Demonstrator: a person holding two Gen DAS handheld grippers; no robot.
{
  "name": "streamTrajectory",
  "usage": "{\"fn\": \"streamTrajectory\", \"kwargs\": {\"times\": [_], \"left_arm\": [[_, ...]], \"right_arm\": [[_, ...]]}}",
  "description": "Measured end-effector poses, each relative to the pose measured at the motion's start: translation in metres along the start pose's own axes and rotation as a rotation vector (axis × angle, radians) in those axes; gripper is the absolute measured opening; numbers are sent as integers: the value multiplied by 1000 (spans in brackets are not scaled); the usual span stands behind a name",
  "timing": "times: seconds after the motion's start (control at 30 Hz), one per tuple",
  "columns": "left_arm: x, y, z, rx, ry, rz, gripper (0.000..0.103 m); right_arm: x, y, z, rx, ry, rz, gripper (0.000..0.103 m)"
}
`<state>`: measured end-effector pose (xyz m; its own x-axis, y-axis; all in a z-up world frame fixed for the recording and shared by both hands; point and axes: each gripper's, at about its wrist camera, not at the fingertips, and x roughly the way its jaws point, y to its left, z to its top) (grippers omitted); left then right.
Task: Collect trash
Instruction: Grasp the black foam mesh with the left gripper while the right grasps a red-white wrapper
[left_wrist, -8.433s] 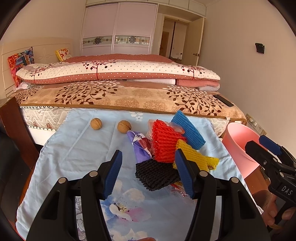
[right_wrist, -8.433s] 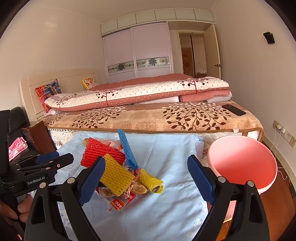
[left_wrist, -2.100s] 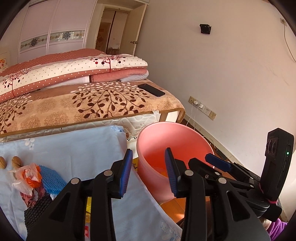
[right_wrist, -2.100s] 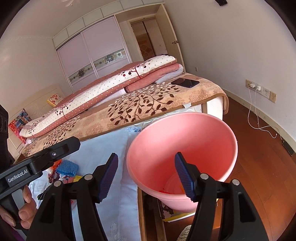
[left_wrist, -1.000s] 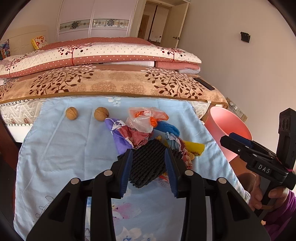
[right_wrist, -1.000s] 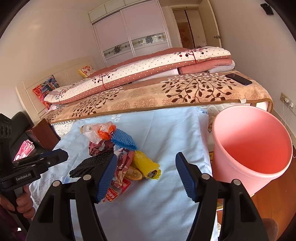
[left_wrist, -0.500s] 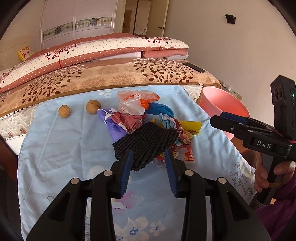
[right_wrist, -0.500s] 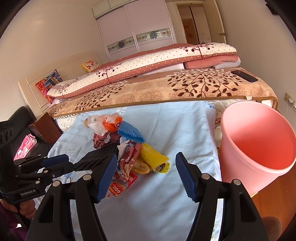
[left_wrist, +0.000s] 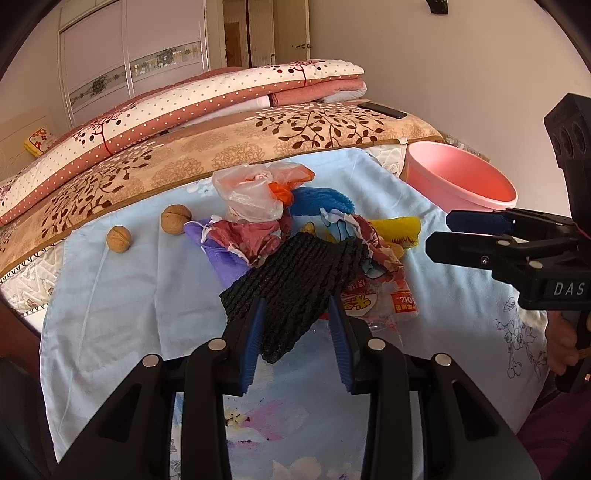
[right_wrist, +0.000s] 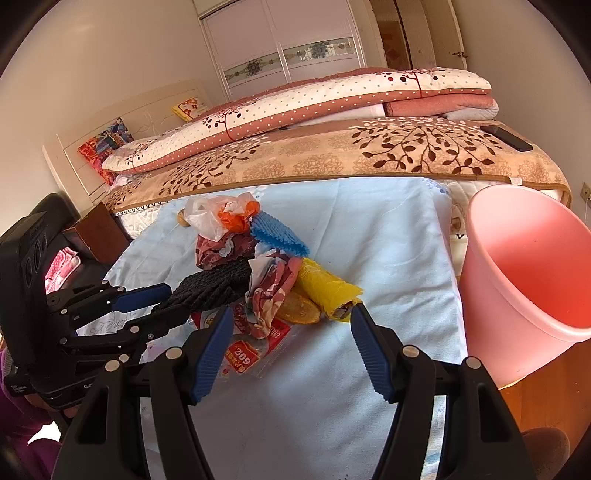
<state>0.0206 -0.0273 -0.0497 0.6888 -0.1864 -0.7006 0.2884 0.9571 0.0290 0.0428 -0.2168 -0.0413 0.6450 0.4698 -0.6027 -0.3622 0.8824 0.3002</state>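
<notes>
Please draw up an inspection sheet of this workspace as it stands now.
Surface: light blue floral cloth over a table at the bed's foot.
Job's things: black foam net, blue foam net, yellow wrapper, red snack packet, clear plastic bag heaped together; pink bin beside the table.
Clutter: two walnuts.
Grippers: left hand-held gripper open, astride the black net's near end; right hand-held gripper open above the packet.
Cables: nothing seen.
Surroundings: bed with folded quilts, phone, wardrobe.
</notes>
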Motion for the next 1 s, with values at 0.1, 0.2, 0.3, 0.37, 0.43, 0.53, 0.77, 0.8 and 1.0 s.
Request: {"fn": "streamTrajectory", "kwargs": {"times": [0.1, 0.2, 0.3, 0.37, 0.43, 0.53, 0.77, 0.8, 1.0], "left_arm": [[0, 7, -3, -24, 7, -6, 18], [-3, 15, -5, -82, 13, -39, 12], [-9, 22, -7, -128, 3, -72, 11], [-14, 23, -9, -144, -2, -85, 11], [-17, 26, -10, -160, -7, -93, 11], [-22, 29, -10, -176, -16, -95, 11], [-34, 38, -10, -226, -33, -117, 11], [-35, 39, -10, -232, -36, -118, 11], [-41, 39, -5, -253, -52, -122, 11]], "right_arm": [[6, 6, 0, -18, 20, 24, 61], [14, 12, 2, -20, 49, 52, 52], [23, 15, 4, -3, 74, 84, 45], [29, 17, 6, -3, 85, 85, 43], [35, 19, 7, -13, 97, 69, 42], [43, 21, 7, -17, 118, 53, 37], [51, 17, 7, -15, 146, 29, 18], [50, 16, 7, -13, 143, 31, 18], [38, 15, 6, -14, 125, 47, 16]]}}
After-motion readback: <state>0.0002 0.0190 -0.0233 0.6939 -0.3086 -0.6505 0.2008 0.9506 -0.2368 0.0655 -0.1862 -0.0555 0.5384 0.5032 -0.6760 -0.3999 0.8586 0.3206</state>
